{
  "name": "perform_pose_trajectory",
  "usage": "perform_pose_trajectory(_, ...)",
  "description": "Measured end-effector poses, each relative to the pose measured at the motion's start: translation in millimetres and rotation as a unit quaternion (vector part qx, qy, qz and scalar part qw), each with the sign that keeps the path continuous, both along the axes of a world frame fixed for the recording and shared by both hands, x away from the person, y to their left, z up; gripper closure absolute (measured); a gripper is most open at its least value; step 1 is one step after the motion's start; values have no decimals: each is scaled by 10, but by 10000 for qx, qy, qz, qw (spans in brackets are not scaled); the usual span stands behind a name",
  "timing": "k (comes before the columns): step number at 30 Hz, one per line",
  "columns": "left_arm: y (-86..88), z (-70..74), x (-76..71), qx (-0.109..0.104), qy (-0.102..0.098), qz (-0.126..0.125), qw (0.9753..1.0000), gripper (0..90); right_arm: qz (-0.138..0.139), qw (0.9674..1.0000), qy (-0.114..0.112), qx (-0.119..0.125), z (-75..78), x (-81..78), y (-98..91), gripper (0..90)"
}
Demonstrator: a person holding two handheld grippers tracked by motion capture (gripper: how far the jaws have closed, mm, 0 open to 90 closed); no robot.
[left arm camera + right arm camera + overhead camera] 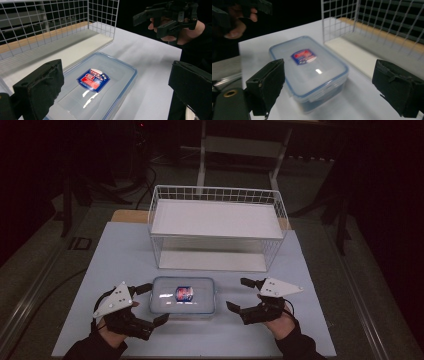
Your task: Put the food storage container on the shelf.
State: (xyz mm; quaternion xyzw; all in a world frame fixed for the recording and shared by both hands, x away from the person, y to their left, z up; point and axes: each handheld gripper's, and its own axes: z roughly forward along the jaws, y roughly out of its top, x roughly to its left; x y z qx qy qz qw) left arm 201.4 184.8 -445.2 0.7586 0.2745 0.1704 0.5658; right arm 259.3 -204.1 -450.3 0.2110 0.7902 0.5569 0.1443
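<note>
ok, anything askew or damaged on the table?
Nothing stands out. The clear plastic lidded container with blue seal sits flat and closed on the white table, in front of the upright white wire basket. No spills.

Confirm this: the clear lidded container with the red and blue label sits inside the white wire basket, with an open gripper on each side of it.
Not quite. The container sits on the table in front of the wire basket, not inside it, as the high view shows. The left gripper and right gripper do flank it, both open.
</note>
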Motion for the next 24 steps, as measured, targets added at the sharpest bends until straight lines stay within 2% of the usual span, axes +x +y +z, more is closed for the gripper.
perform_pose_trajectory(2,22,60,20,30,91,24,10000,0,-103,9996,-278,-32,39,-20,1,109)
perform_pose_trajectory(6,98,131,100,-54,364,136,9992,0,-349,9977,-571,53,103,-58,-14,114)
perform_pose_trajectory(7,98,131,100,-54,364,136,9992,0,-349,9977,-571,53,103,-58,-14,114)
perform_pose_trajectory(8,150,137,156,-98,527,266,9982,0,-385,9972,-630,75,115,-69,-17,115)
perform_pose_trajectory(9,172,131,186,-102,637,351,9973,0,-549,9951,-818,55,132,-95,-15,144)
perform_pose_trajectory(12,248,91,294,-131,1055,553,9928,0,-599,9964,-596,-7,137,-83,-6,161)
perform_pose_trajectory(14,294,38,371,-169,1350,659,9885,0,-644,9960,-618,-105,113,-86,18,162)
perform_pose_trajectory(17,346,-71,490,-252,1810,742,9804,0,-673,9965,-473,-161,70,-73,46,138)
perform_pose_trajectory(18,360,-111,535,-302,2011,744,9763,0,-684,9966,-422,-157,58,-64,53,138)
perform_pose_trajectory(19,360,-111,535,-302,2011,744,9763,0,-684,9966,-422,-157,58,-64,53,138)
perform_pose_trajectory(20,381,-185,616,-379,2400,679,9677,0,-638,9979,-116,-46,30,-25,74,128)
perform_pose_trajectory(21,386,-218,652,-423,2581,628,9631,0,-638,9979,-116,-46,30,-25,74,128)
perform_pose_trajectory(22,396,-260,691,-457,2755,607,9583,0,-700,9975,69,-30,13,-7,104,109)
perform_pose_trajectory(23,397,-299,725,-507,2927,631,9528,0,-700,9975,69,-30,13,-7,104,109)
perform_pose_trajectory(24,402,-337,766,-515,3132,621,9462,0,-759,9970,145,-55,5,3,127,109)
